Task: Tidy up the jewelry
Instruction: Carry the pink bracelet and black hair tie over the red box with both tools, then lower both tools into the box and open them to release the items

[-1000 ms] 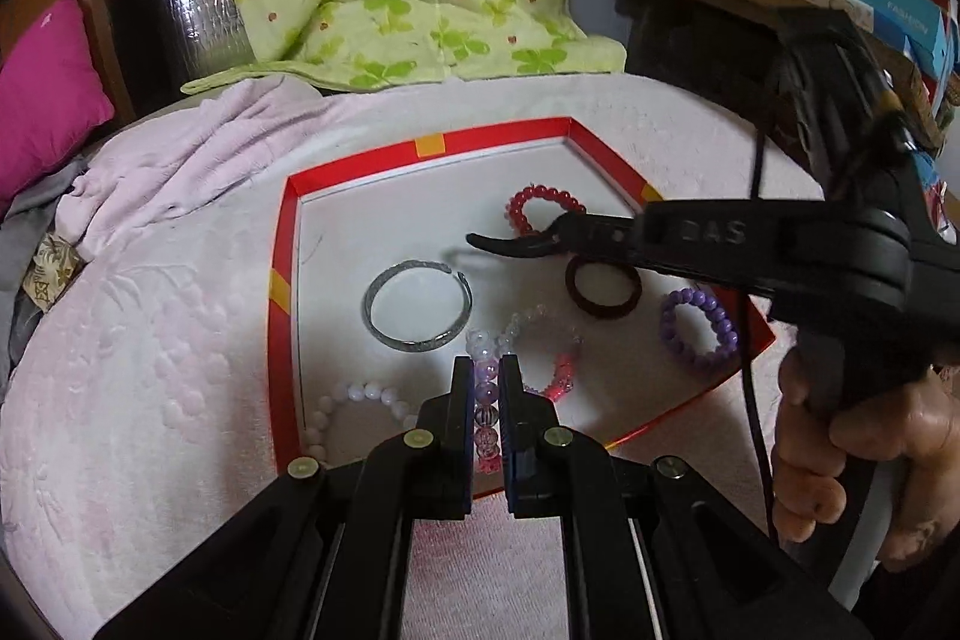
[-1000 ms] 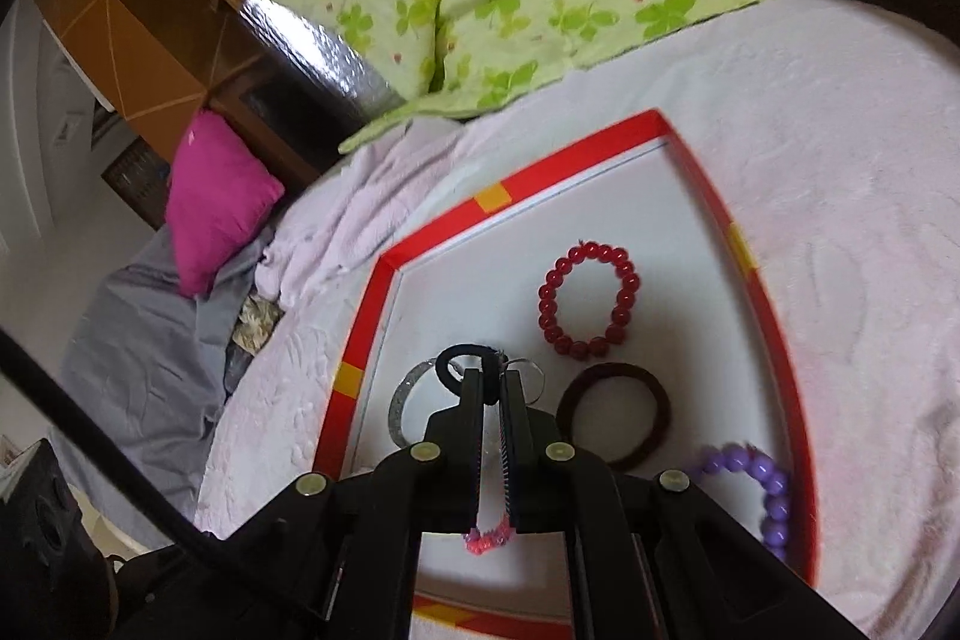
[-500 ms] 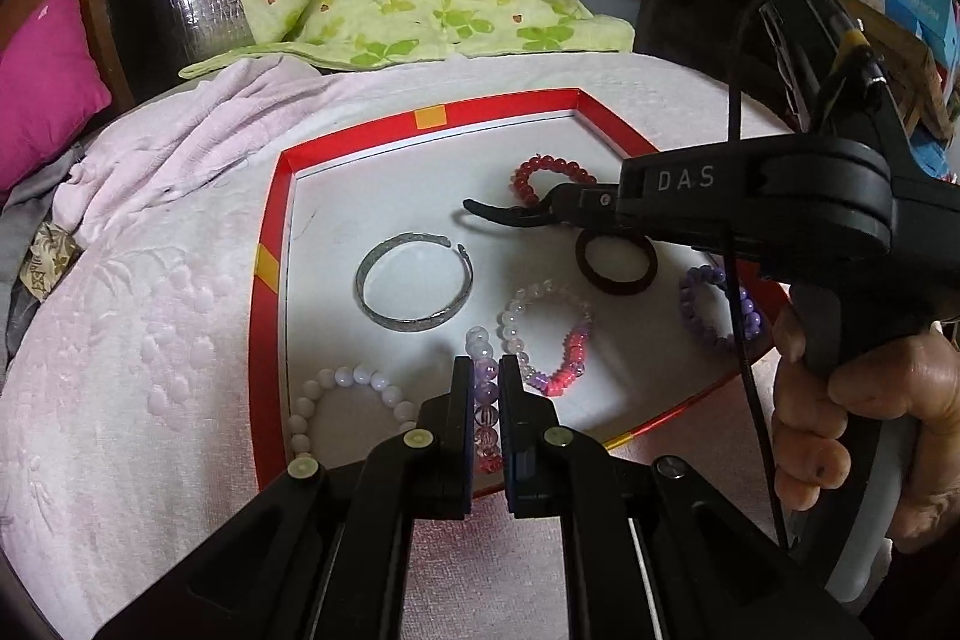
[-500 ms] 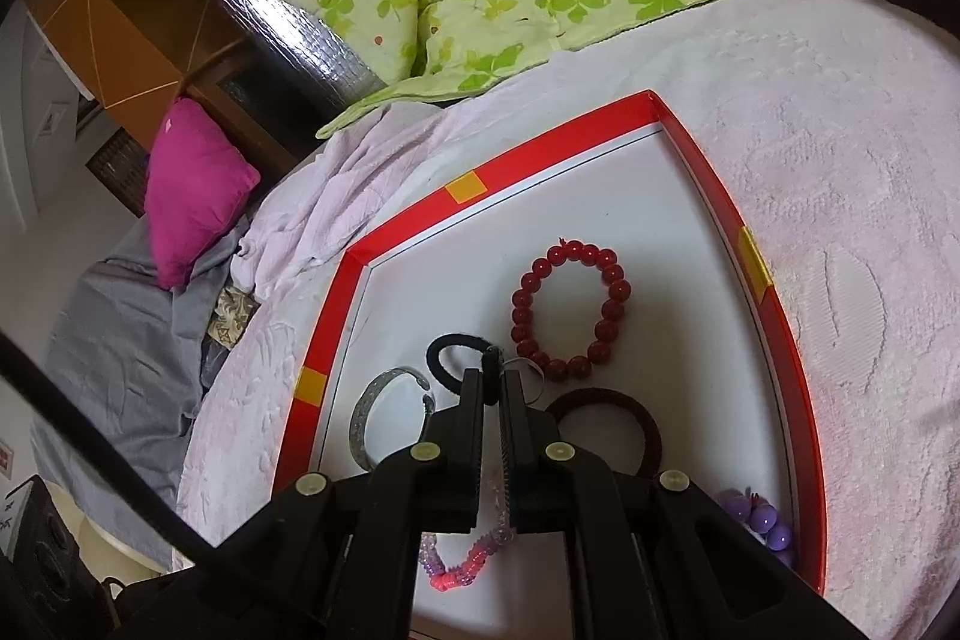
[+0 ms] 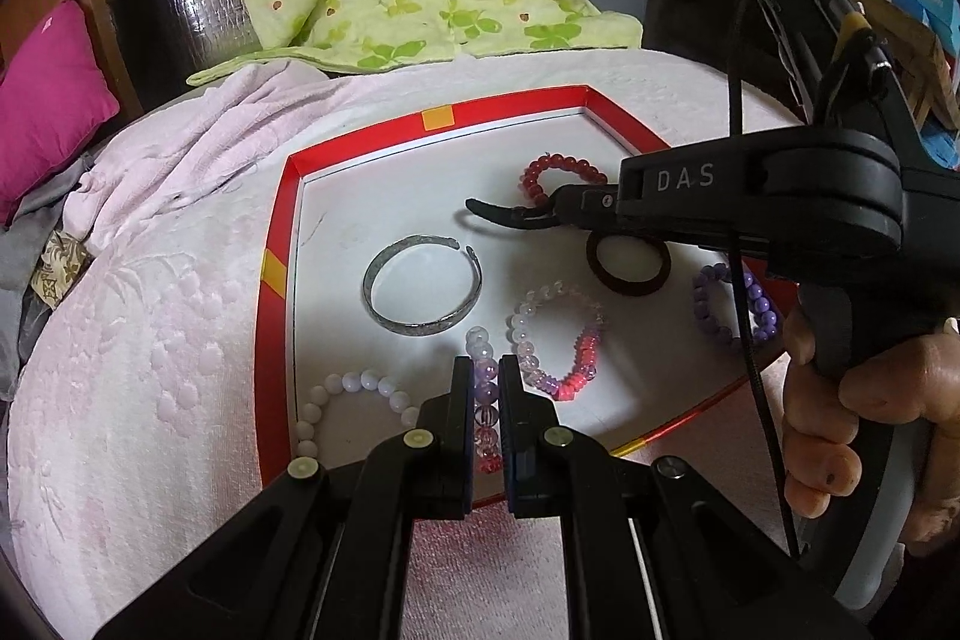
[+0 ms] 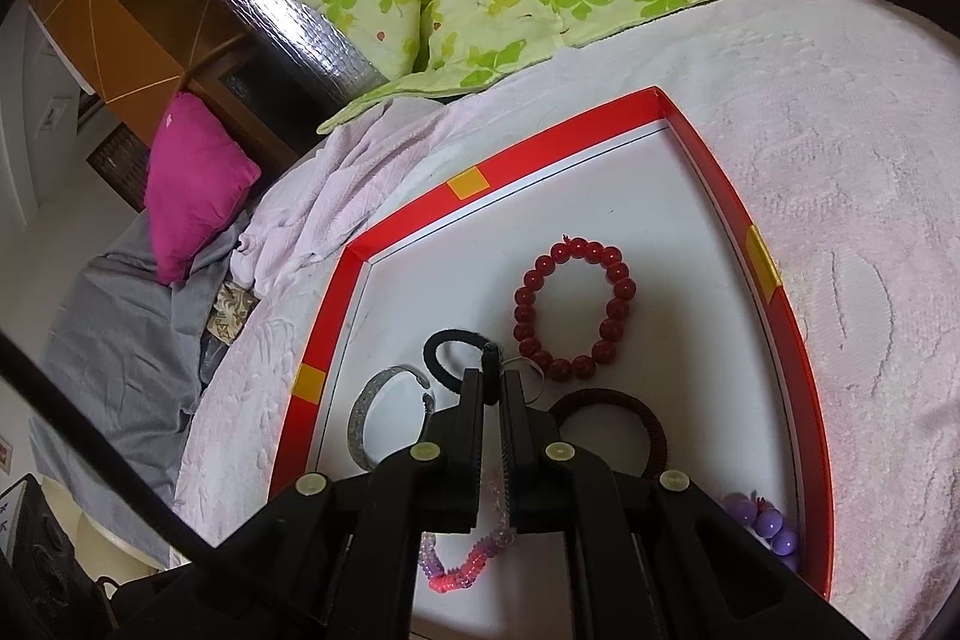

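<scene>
Two grippers over the red-rimmed white tray (image 5: 273, 274): right gripper (image 6: 492, 382) pinches the black elastic hair tie (image 6: 447, 343) mid-tray; left gripper (image 5: 487, 376) looks nearly closed, probably on the pink-purple glass-bead bracelet (image 5: 487, 403) at the near edge. We'd set the tie down clear of the silver cuff (image 5: 420, 292).

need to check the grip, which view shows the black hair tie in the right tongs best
The right wrist view: the black hair tie forms a loop just past the right tongs, which pinch one end of it. In the left wrist view the same tie shows only as a thin arc under the tongs, seen from the side.
</scene>
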`<state>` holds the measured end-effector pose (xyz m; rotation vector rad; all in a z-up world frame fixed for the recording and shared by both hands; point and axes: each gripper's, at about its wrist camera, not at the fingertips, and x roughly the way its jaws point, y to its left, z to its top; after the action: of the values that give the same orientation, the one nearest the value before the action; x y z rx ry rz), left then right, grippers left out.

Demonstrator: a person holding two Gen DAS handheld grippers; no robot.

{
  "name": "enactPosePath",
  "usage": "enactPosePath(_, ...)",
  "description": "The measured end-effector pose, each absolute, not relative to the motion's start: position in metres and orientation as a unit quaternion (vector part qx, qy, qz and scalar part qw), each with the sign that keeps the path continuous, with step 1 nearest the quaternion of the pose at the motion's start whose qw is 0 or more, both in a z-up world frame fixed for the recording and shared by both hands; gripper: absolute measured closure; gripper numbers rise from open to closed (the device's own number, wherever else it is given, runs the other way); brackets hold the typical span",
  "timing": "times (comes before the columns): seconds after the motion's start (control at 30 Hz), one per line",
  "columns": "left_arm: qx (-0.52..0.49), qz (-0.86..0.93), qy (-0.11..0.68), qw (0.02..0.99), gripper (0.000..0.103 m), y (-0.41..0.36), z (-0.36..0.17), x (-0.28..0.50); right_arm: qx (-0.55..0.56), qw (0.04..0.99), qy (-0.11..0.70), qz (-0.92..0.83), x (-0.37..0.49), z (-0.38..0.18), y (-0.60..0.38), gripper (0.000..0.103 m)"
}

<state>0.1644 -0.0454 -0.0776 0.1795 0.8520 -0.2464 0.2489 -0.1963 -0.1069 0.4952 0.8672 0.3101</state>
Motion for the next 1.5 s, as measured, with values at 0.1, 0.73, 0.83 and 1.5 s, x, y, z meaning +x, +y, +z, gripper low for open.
enactPosePath(0.1,0.089,-0.117,0.413,0.899,0.095,-0.046,-0.079,0.165,0.236,0.866,0.415,0.147,0.251,-0.108,-0.196,0.097)
enactPosePath(0.73,0.093,-0.109,0.419,0.897,0.095,-0.049,-0.086,0.170,0.235,0.866,0.417,0.145,0.255,-0.111,-0.196,0.097)
enactPosePath(0.83,0.092,-0.103,0.421,0.897,0.095,-0.048,-0.088,0.171,0.235,0.866,0.418,0.143,0.255,-0.112,-0.196,0.095)
enactPosePath(1.5,0.084,-0.078,0.429,0.896,0.063,-0.042,-0.092,0.177,0.243,0.862,0.422,0.142,0.255,-0.114,-0.200,0.094)
